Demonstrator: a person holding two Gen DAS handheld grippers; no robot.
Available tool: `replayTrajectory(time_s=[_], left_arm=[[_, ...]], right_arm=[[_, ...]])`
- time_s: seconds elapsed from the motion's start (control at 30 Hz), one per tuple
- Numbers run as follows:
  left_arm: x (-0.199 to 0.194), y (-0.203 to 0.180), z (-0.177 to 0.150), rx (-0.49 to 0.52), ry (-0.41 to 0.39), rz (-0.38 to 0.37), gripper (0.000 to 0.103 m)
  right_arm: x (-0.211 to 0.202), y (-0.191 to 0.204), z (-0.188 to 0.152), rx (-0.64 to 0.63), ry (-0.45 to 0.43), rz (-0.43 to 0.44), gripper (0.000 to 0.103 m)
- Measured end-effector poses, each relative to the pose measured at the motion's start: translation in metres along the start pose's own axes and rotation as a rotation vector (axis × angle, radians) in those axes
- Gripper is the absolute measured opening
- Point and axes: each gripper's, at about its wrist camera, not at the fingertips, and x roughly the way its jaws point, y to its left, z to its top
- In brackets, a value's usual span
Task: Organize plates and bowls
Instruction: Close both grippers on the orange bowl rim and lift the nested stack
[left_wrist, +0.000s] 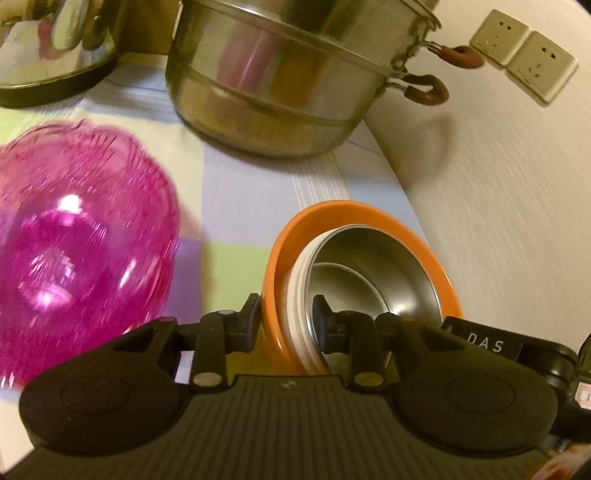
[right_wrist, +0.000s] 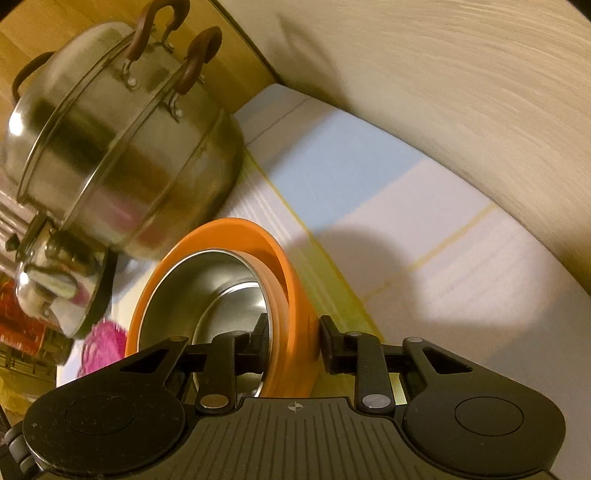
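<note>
An orange bowl (left_wrist: 284, 236) holds a white-rimmed steel bowl (left_wrist: 369, 266) nested inside it. My left gripper (left_wrist: 286, 317) is shut on the left rims of this stack, one finger outside the orange wall, one inside the steel bowl. My right gripper (right_wrist: 291, 339) is shut on the opposite rim of the same stack, with the orange bowl (right_wrist: 291, 266) and the steel bowl (right_wrist: 207, 280) between its fingers. The stack is tilted and looks lifted off the cloth. A pink translucent bowl (left_wrist: 77, 243) lies to the left, blurred.
A large two-tier steel steamer pot (left_wrist: 288, 77) with brown handles stands behind the bowls; it also shows in the right wrist view (right_wrist: 122, 155). A steel kettle (left_wrist: 48, 44) sits far left. The pastel checked tablecloth (left_wrist: 236, 192) meets a pale wall (left_wrist: 498, 221) with sockets (left_wrist: 524, 59) on the right.
</note>
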Motion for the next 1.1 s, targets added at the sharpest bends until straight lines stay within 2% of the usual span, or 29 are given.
replayTrajectory(time_s=[0.47,0.7,1.1], left_arm=[[-0.057,0.014,-0.063,-0.034,0.024,0.000,0.026],[-0.082,0.025,-0.090,-0.069,0.021,-0.006,0.026],[-0.092,0.033,-0.103,-0.082,-0.012,-0.043,0.027]], right_arm=[[-0.052,-0.001,-0.070,-0.065,0.001,-0.034,0.027],[-0.073,-0.004,-0.104,-0.063,-0.007,-0.023,0.027],[-0.079,-0.009,-0.114,-0.092,-0.042,0.010,0.028]])
